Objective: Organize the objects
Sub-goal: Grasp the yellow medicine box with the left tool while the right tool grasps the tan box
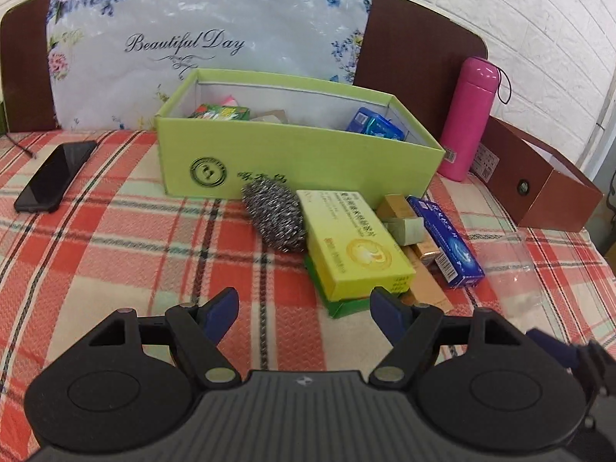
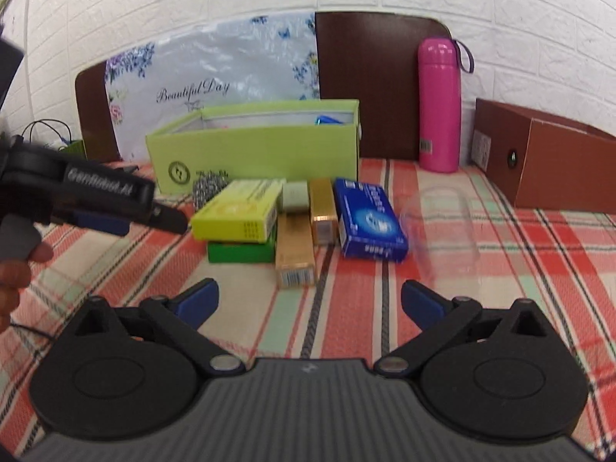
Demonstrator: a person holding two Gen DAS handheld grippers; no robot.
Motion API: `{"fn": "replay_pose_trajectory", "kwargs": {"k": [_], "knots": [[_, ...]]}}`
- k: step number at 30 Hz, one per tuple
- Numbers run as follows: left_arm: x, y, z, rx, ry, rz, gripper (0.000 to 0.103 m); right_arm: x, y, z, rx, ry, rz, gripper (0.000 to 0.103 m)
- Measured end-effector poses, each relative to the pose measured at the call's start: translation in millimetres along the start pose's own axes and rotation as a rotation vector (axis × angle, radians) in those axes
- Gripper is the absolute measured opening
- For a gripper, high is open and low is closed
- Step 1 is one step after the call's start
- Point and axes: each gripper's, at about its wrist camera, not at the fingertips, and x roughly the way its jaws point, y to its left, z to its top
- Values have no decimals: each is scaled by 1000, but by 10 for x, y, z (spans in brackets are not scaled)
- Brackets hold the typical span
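The left hand-held gripper hangs with jaws apart and empty over the plaid bed cover, just near of the yellow-green box stacked on a dark green box. The right hand-held gripper is likewise spread and empty, near the gold boxes. Right of these lies a blue box; farther back sit a steel scourer and the open green carton.

Each gripper is black, with dark blue fingers, round side discs, silver pivot screws and a ribbed grey body (white lettering runs along the left gripper's side).
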Motion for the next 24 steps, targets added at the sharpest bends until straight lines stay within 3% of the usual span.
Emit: {"fn": "replay_pose_trajectory", "kwargs": {"k": [4, 11, 13, 14, 15, 16, 19, 22, 23, 24], "knots": [[193, -222, 134, 35, -33, 22, 79, -14, 9, -3, 7, -4, 5, 103], [593, -333, 236, 89, 8, 7, 77, 38, 25, 9, -16, 18, 10, 99], [547, -193, 227, 30, 17, -51, 71, 93, 33, 30, -27, 28, 17, 93], [494, -144, 219, 19, 20, -54, 52, 134, 38, 45, -32, 32, 22, 88], [427, -95, 209, 17, 16, -63, 40, 192, 41, 63, -35, 39, 24, 86], [357, -49, 196, 24, 24, -85, 38, 258, 47, 86, -39, 47, 26, 81], [197, 83, 93, 35, 45, -98, 38, 469, 62, 173, -42, 60, 36, 69], [110, 144, 18, 31, 51, -91, 38, 646, 75, 239, -54, 69, 18, 65], [92, 140, 17, 25, 41, -93, 42, 683, 79, 251, -55, 73, 13, 62], [86, 117, 23, 23, 34, -95, 56, 706, 79, 255, -55, 77, 12, 59]]}}
